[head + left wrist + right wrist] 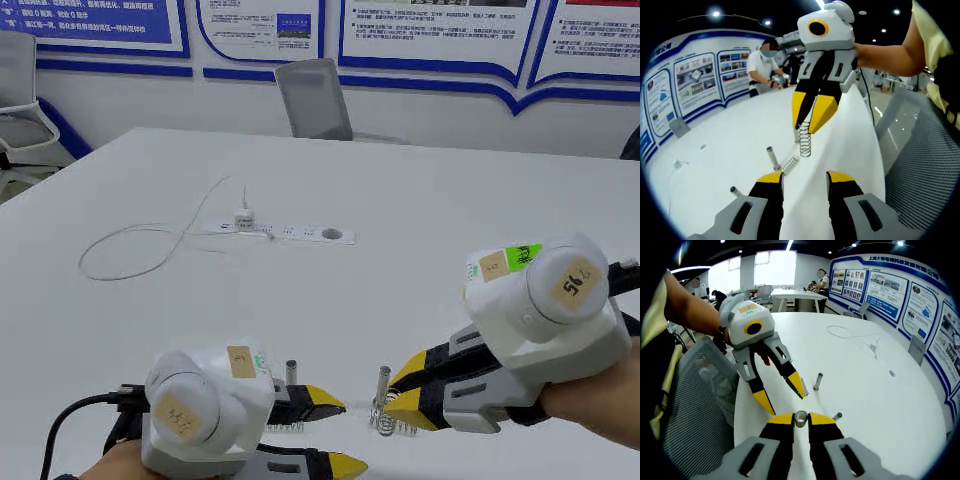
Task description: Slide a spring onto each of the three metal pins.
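- Your right gripper (801, 420) has its jaws pinched narrow on one end of a spring (804, 141).
- The rest of that spring sticks out past the yellow tips and points down at the white tabletop (420, 220). You cannot tell if its low end touches.
- A metal pin (383, 383) stands upright just beside that spring, on the side away from you. The part of its shaft you can see is bare.
- Your left gripper (805, 176) has its jaws spread wide and holds nothing.
- A second spring (790, 164) lies flat on the tabletop, right at the tip of the left gripper's far jaw.
- A second metal pin (291, 372) stands upright just past that far jaw. It is bare too.
- The two pins, both springs and both grippers are all close to the tabletop's near edge, the one by your body. The two sets of tips point at each other, with the loose spring between them.
- Toward the middle of the tabletop lies a white power strip (300, 233) with a small plug (244, 217) in it.
- A thin white cable (140, 245) loops from the power strip toward the left edge.
- A grey chair (312, 98) stands past the far edge.
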